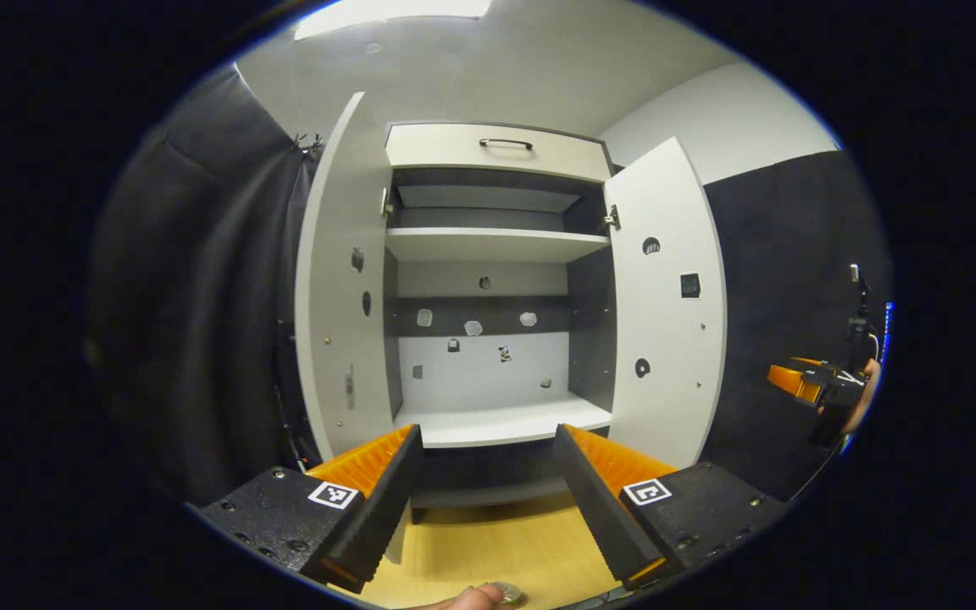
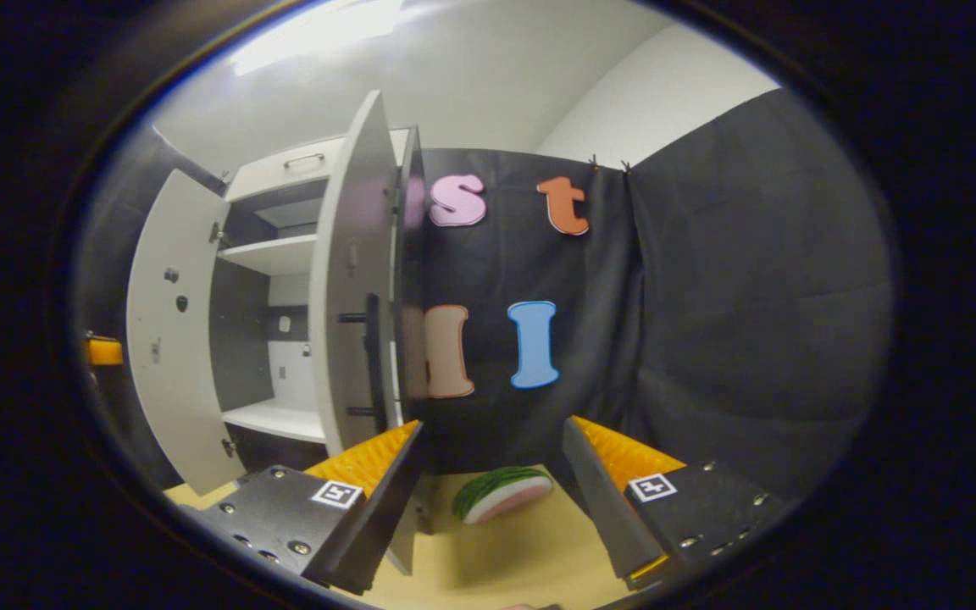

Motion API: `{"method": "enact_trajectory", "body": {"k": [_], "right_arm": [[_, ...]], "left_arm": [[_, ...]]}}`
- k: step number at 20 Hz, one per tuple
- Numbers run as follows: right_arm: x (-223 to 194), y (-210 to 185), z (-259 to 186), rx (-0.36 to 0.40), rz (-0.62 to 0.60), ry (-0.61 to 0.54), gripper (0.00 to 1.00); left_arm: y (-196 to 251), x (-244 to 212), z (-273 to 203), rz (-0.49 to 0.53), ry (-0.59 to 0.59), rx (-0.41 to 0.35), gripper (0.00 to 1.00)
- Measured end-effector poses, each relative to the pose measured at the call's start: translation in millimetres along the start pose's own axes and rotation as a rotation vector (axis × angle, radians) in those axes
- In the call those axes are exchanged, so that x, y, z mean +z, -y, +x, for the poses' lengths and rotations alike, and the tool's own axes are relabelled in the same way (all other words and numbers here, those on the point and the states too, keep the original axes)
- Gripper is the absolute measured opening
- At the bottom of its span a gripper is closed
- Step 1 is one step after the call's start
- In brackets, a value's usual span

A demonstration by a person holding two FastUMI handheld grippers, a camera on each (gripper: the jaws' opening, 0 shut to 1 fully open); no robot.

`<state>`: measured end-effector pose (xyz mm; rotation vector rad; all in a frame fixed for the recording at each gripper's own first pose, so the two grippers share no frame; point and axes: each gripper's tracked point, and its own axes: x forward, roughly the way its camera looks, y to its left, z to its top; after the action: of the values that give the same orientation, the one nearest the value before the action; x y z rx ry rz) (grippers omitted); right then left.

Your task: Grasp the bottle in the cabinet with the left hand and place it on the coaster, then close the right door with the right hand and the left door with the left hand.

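Note:
The cabinet (image 1: 488,246) stands ahead with both doors swung wide; its white lower shelf (image 1: 501,421) has nothing standing on it. My left gripper (image 1: 486,432) is open in front of that shelf, over the wooden table (image 1: 496,542). At the bottom edge a fingertip touches a small round silvery thing (image 1: 507,592); I cannot tell what it is. My right gripper (image 2: 495,424) is open too, held to the right of the cabinet, beside the right door (image 2: 352,322) with its dark handle (image 2: 374,356). A watermelon-slice-shaped piece (image 2: 501,493) lies on the table between its fingers.
The left door (image 1: 340,288) and the right door (image 1: 666,305) jut out toward me. A drawer with a dark handle (image 1: 505,142) tops the cabinet. Black cloth hangs on both sides. The right gripper (image 1: 806,381), held by a hand, sits far right in the left gripper view.

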<state>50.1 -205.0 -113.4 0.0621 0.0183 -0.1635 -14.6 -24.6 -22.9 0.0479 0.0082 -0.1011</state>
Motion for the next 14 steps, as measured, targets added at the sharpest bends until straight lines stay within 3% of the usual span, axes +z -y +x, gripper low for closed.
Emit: {"method": "enact_trajectory", "body": {"k": [4, 7, 11, 14], "right_arm": [[-12, 23, 46, -0.025, -0.027, -0.045, 0.98], [-17, 39, 74, -0.091, -0.008, -0.066, 0.98], [-1, 14, 100, -0.073, -0.017, -0.047, 0.99], [12, -23, 113, -0.001, -0.015, -0.034, 0.98]], "left_arm": [[-22, 14, -27, 0.061, 0.007, 0.018, 0.98], [-49, 6, -51, 0.064, -0.028, 0.082, 0.98], [-68, -20, -75, 0.018, -0.071, 0.087, 0.98], [-69, -18, -85, 0.033, -0.038, 0.055, 1.00]]}}
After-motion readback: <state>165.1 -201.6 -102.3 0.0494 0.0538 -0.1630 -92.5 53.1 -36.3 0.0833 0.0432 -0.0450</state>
